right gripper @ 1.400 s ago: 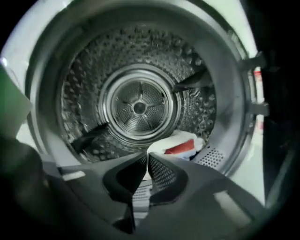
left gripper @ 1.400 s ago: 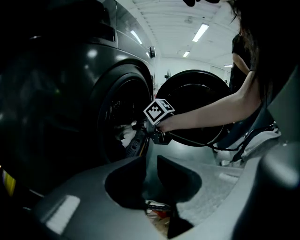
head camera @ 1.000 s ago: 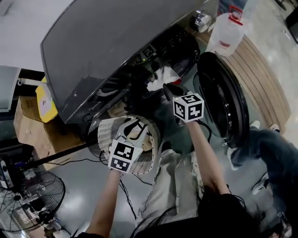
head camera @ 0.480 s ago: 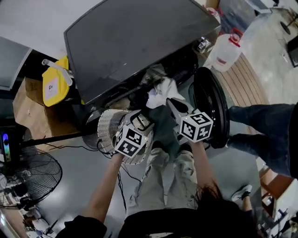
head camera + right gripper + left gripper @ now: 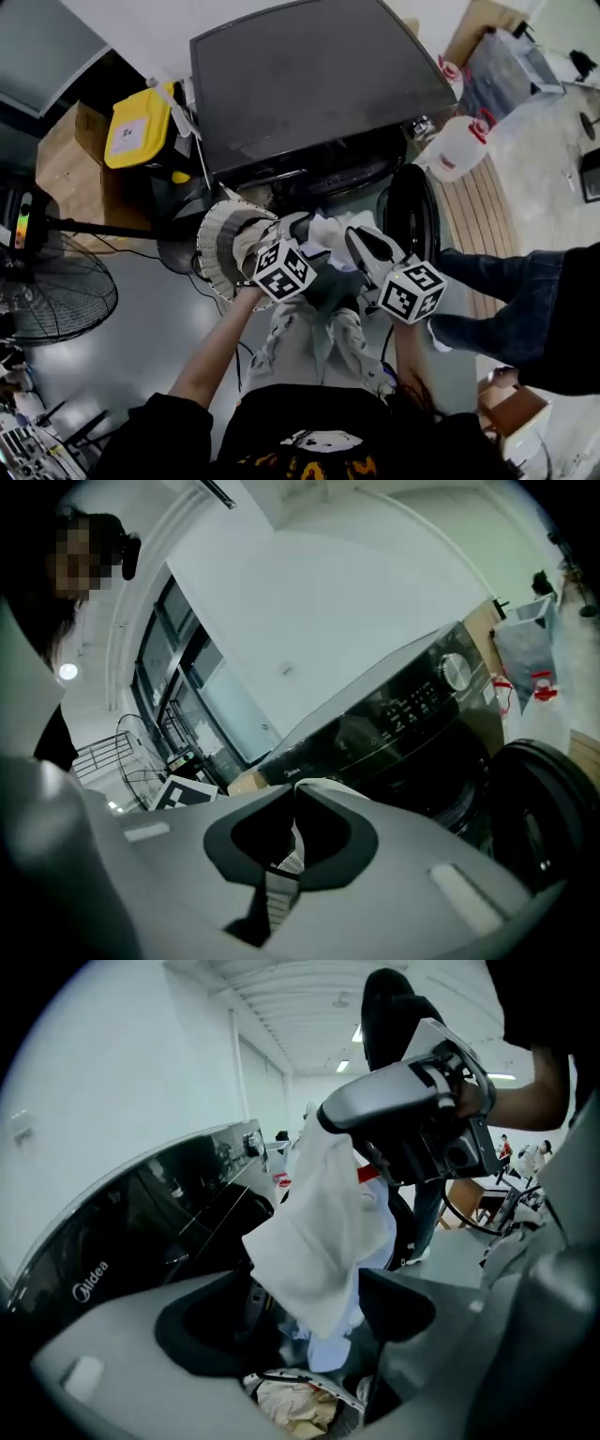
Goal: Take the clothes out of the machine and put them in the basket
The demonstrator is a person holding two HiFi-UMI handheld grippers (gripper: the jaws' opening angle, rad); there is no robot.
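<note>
Step in hand, my read: transfer leg. One piece is out of the machine and hanging over the basket, not yet released.

Both forearms are reaching forward and down, close together and roughly parallel, with the marker cubes facing up at the head camera.

The right gripper [image 5: 292, 794] is pinching a white garment [image 5: 323, 1222]. Its jaw tips are meeting on a fold, and fabric is showing in the gap behind them. It's holding the piece from above, so the cloth is hanging down in front of the left gripper [image 5: 309, 1312].

The left jaws are standing wide apart. Cloth is dangling into the gap, but nothing is clamping it as far as I can tell.

The basket [image 5: 214, 253] is sitting under and beside the left gripper, in front of the machine. A beige piece [image 5: 286, 1410] is already lying in it, directly below the hanging garment.

The next move is calling for lowering the garment inside the rim, then parting the right jaws. The left should be holding clear so the cloth isn't snagging.

The washing machine [image 5: 309, 84] is sitting behind, with its door [image 5: 412, 211] standing open to the right. The drum is reading dark, so I can't tell what's remaining inside.
</note>
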